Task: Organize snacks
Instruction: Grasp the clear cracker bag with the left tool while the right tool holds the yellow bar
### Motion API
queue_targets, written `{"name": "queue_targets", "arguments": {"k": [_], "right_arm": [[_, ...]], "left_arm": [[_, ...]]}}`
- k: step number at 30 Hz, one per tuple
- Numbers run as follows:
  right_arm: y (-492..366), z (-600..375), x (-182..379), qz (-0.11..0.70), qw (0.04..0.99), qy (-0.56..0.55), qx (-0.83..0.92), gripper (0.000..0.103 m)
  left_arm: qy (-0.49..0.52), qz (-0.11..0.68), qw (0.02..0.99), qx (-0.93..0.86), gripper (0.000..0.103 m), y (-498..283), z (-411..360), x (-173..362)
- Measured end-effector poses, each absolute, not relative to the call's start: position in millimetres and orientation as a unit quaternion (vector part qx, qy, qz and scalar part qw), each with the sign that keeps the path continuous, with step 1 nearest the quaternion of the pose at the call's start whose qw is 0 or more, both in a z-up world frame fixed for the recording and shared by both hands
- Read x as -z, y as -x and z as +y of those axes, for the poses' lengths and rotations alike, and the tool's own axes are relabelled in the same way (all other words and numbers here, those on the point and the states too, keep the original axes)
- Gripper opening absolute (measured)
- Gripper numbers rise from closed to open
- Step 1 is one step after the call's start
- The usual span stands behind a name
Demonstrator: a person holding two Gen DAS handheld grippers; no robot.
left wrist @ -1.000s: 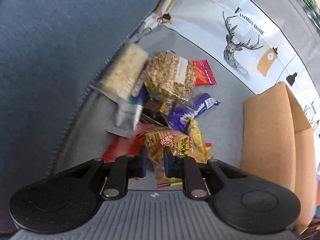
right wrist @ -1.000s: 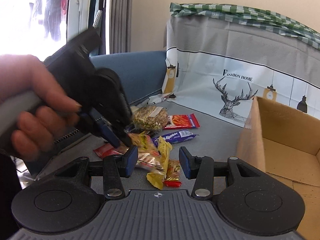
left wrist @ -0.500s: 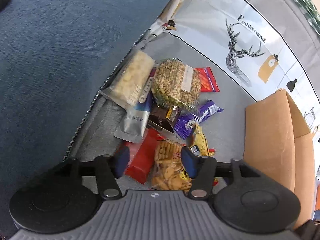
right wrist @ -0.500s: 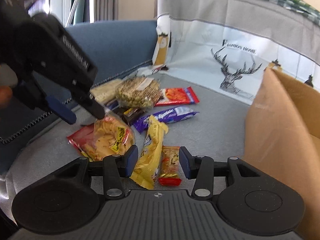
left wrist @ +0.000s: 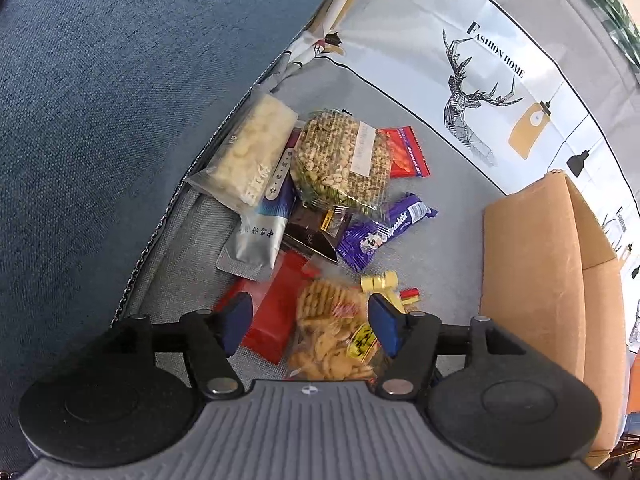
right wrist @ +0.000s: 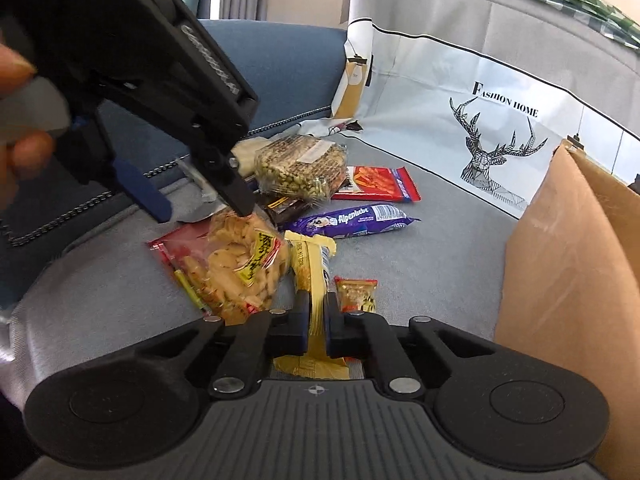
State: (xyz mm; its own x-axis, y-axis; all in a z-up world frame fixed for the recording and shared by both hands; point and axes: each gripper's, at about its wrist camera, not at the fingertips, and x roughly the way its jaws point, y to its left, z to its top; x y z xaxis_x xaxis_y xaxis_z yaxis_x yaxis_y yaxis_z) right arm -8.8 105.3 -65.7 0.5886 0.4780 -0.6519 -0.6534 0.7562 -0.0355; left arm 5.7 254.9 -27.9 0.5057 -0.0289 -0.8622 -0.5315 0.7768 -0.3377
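Note:
Snacks lie in a pile on the grey cushion. My left gripper (left wrist: 310, 322) is open above a clear bag of waffle crackers (left wrist: 332, 336), which also shows in the right wrist view (right wrist: 236, 264), with the left gripper (right wrist: 196, 204) just above it. My right gripper (right wrist: 318, 320) is shut on a long yellow packet (right wrist: 314, 280). A small orange packet (right wrist: 356, 294) lies beside it. Farther back are a purple Alpenliebe bar (right wrist: 352, 220), a round seed cake (right wrist: 300, 166) and a red packet (right wrist: 380, 184).
An open cardboard box (right wrist: 572, 280) stands at the right, also in the left wrist view (left wrist: 536, 264). A blue sofa backrest (left wrist: 120, 80) rises at the left. A deer-print cloth (right wrist: 480, 120) covers the back. A silver pouch (left wrist: 260, 236) and a pale snack bag (left wrist: 252, 156) lie by the seam.
My left gripper opened, let go of the cracker bag and lifted. My right gripper came down and shut on the yellow packet.

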Motion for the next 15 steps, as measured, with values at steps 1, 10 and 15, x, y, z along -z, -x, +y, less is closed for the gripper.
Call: {"name": "queue_targets", "arguments": {"k": [1, 10, 15], "right_arm": [[12.6, 103.6, 63.2, 0.322, 0.88, 0.141, -0.321, 0.007], [40.8, 83.3, 50.0, 0.382, 0.869, 0.139, -0.284, 0.007], [38.1, 77.3, 60.5, 0.406, 0.863, 0.116, -0.279, 0.021]], "left_arm": [[0.297, 0.472, 0.816, -0.153, 0.071, -5.4, 254.8, 27.7], [0.287, 0.498, 0.809, -0.12, 0.084, -11.1, 242.5, 34.1], [0.262, 0.522, 0.804, -0.11, 0.086, -19.7, 227.5, 42.7]]}}
